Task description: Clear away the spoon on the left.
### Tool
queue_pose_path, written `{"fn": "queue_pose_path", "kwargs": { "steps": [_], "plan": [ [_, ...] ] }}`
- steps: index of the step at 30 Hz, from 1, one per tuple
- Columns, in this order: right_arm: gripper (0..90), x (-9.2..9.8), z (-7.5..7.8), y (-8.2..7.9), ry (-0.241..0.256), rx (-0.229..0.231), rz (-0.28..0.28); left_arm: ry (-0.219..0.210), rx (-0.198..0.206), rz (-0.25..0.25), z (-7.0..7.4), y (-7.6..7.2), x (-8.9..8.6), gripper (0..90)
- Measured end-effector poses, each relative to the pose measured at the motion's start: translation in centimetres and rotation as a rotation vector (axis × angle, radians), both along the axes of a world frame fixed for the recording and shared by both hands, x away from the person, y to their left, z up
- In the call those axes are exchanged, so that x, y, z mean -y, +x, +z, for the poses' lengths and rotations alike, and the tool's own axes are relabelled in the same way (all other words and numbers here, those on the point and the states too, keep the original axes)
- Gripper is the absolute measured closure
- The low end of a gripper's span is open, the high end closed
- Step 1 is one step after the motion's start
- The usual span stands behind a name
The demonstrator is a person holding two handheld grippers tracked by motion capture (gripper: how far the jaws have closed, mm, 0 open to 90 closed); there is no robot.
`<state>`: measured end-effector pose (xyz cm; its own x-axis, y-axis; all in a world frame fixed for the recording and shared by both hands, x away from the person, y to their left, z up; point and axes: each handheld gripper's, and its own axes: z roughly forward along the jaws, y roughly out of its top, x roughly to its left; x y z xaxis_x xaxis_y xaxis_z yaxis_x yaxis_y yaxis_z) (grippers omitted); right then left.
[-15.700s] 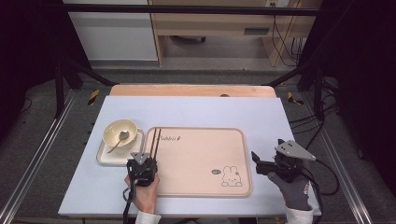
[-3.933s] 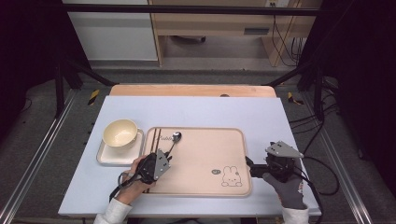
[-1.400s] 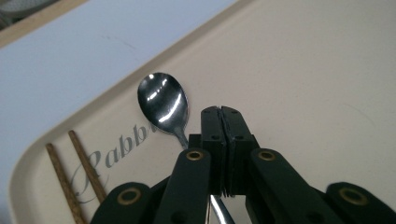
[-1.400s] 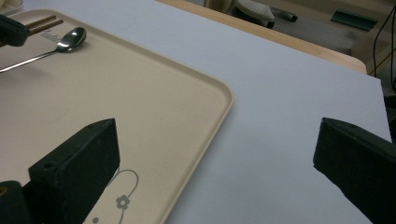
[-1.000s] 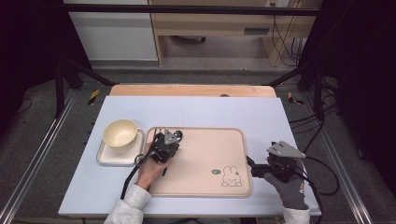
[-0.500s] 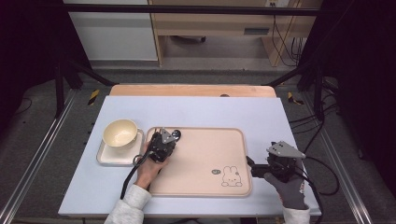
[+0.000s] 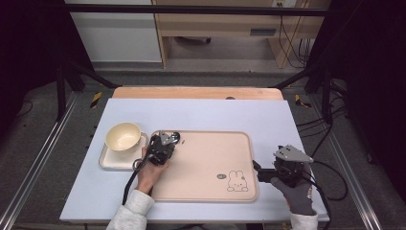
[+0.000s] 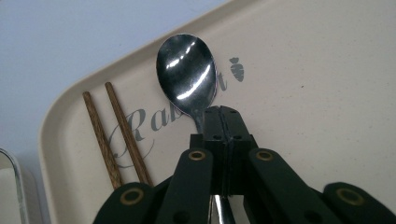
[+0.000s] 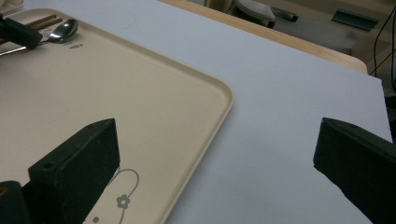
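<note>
The left gripper (image 8: 223,128) has its jaws pinched tight on the neck of the metal spoon (image 8: 188,74). The spoon bowl sits at the far left corner of the beige tray (image 7: 210,163), just beside the two wooden chopsticks (image 8: 114,130). The right gripper (image 7: 258,171) rests at the tray's right edge, jaws spread wide, holding nothing.

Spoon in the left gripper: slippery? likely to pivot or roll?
Probably slippery: the spoon is polished metal with bright glare. The left gripper pinches only its narrow neck, so the bowl may pivot. Likely stiff, and its rounded bowl could rock on the tray beside the chopsticks.
</note>
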<state>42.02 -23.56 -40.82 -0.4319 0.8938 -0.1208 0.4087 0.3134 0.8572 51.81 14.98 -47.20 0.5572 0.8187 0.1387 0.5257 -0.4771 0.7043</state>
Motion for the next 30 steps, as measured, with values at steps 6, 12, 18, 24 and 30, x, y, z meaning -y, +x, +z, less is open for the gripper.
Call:
{"fn": "queue_pose_path", "kwargs": {
  "steps": [6, 12, 18, 24, 30],
  "plan": [
    [0.6, 0.1, 0.1, -0.1, 0.003, 0.000, -0.001, -0.042, 0.039, -0.005, 1.3, -1.0, -0.7, 88.3],
    [0.6, 0.1, 0.1, -0.1, 0.004, 0.004, -0.005, -0.120, 0.094, -0.006, 3.2, -3.1, -2.8, 84.0],
    [0.6, 0.1, 0.1, -0.1, 0.005, 0.004, -0.006, -0.179, 0.146, 0.000, 4.7, -5.4, -5.2, 78.5],
    [0.6, 0.1, 0.2, -0.1, 0.004, 0.004, -0.007, -0.213, 0.177, 0.021, 5.9, -6.8, -6.9, 69.5],
    [0.5, 0.2, 0.2, -0.2, 0.004, 0.006, -0.008, -0.210, 0.211, 0.036, 6.5, -7.3, -7.9, 56.0]
  ]
}}
